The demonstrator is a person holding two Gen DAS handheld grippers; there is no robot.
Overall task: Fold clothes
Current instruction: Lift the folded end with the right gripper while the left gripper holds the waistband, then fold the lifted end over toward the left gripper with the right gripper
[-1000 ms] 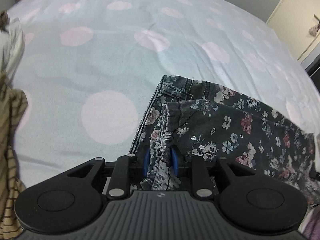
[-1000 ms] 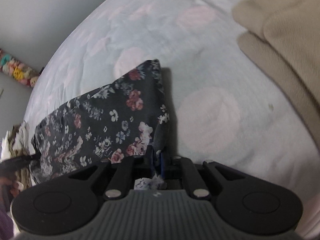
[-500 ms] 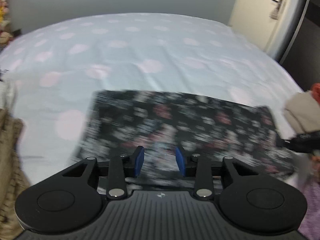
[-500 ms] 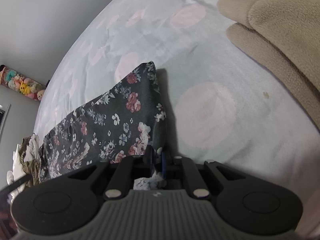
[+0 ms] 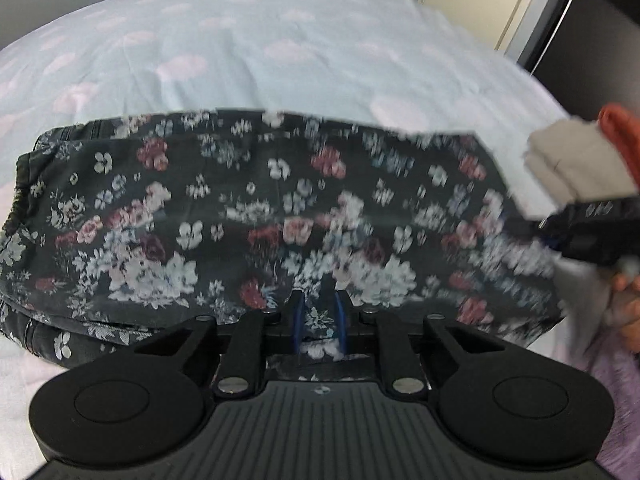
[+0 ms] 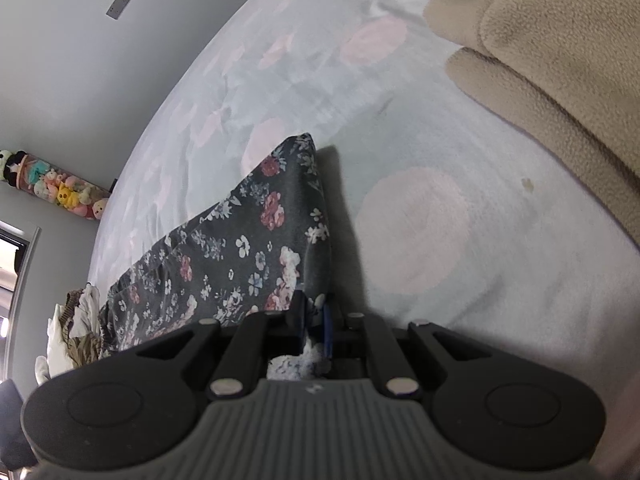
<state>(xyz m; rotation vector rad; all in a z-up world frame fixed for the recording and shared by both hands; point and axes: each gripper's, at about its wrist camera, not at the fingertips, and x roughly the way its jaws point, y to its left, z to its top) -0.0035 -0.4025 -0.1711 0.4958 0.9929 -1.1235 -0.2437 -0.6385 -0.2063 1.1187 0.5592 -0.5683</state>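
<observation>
A dark floral garment point(image 5: 280, 208) lies flat and long across the pale blue bedspread with pink dots point(image 5: 280, 40). My left gripper point(image 5: 318, 312) is shut on the middle of its near edge, with cloth pinched between the blue pads. In the right wrist view the same garment point(image 6: 240, 248) runs away to the left, and my right gripper point(image 6: 316, 316) is shut on its near corner. From the left wrist view, the right gripper point(image 5: 556, 234) shows at the garment's right end, held by a hand point(image 5: 628, 312). The left wrist view is motion-blurred.
A beige fleece blanket point(image 6: 540, 60) lies on the bed at the far right. Folded beige and orange clothes point(image 5: 580, 164) sit beyond the right gripper. A pile of unfolded clothes point(image 6: 76, 328) lies at the garment's left end. A door point(image 5: 472, 0) stands behind the bed.
My left gripper let go of the bunched end, opened, shifted along the near edge and closed on its middle. The garment now lies spread out. My right gripper kept its hold.
</observation>
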